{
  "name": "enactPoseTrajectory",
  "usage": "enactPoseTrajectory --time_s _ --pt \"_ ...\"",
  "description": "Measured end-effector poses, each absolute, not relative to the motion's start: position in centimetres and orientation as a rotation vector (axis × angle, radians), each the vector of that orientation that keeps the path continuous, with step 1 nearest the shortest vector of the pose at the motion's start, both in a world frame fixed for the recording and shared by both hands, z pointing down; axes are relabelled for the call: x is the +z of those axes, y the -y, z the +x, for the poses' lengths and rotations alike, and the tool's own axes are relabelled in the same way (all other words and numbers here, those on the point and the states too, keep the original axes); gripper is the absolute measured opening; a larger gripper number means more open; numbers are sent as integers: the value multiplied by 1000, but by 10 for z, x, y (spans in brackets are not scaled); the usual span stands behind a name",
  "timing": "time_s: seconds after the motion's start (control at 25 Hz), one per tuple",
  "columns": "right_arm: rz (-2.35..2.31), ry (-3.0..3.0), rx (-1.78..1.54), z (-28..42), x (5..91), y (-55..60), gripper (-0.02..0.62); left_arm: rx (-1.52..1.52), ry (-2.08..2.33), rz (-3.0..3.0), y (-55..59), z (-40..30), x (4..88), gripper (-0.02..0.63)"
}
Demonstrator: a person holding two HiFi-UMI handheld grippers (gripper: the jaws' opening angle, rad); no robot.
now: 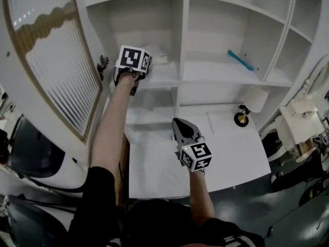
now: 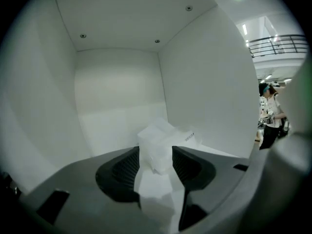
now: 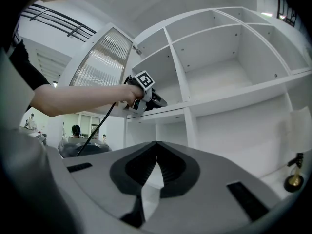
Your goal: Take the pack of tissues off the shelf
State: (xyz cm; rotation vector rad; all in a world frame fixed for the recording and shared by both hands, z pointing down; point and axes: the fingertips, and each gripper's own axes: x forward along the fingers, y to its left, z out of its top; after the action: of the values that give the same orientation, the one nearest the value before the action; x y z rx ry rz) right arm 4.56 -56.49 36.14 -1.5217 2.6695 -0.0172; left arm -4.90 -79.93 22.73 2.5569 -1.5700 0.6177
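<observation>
The pack of tissues (image 2: 163, 139) lies in a white shelf compartment (image 2: 117, 91), near its right wall, and looks like a pale, soft block. The left tool (image 2: 155, 156) points into that compartment with its 2 jaws spread wide. The near end of the pack sits right between them, its sides just beside the ribbed pads. Whether either pad touches the pack cannot be told.

In the head view this compartment is at the upper left of the shelf unit (image 1: 180, 45). There the pack shows as a white shape just past the left tool's marker cube (image 1: 134, 59).

The right tool (image 3: 156, 145) hangs low in the middle of the head view, well apart from the pack, over the white tabletop (image 1: 231, 158). Its 2 jaws are pressed together at the tips with nothing between them. A teal object (image 1: 240, 59) lies in the next compartment to the right.
</observation>
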Motion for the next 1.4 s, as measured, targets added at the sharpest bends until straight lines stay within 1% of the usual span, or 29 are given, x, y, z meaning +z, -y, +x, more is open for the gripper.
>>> enactPoseTrajectory --time_s 0.4,0.44,0.52,0.68,0.92,1.24,1.4 --pt "-1517 -2663 9 35 355 575 18 734 1283 2519 810 -44 245 216" --pt "-1514 -2666 16 33 353 576 19 770 1279 2533 809 -43 247 201" --pt "-1506 -2677 35 27 349 579 19 820 1284 2563 808 -43 247 104" --pt "-1484 -2700 62 16 343 583 18 780 1313 2592 806 -48 240 35" --pt "-1464 -2722 73 7 343 586 18 757 1382 2668 792 -50 233 21" --pt "-1450 -2732 38 8 351 578 18 504 1602 2805 739 -58 206 21" --pt "-1450 -2735 26 13 354 568 19 350 1628 2866 700 -51 195 21"
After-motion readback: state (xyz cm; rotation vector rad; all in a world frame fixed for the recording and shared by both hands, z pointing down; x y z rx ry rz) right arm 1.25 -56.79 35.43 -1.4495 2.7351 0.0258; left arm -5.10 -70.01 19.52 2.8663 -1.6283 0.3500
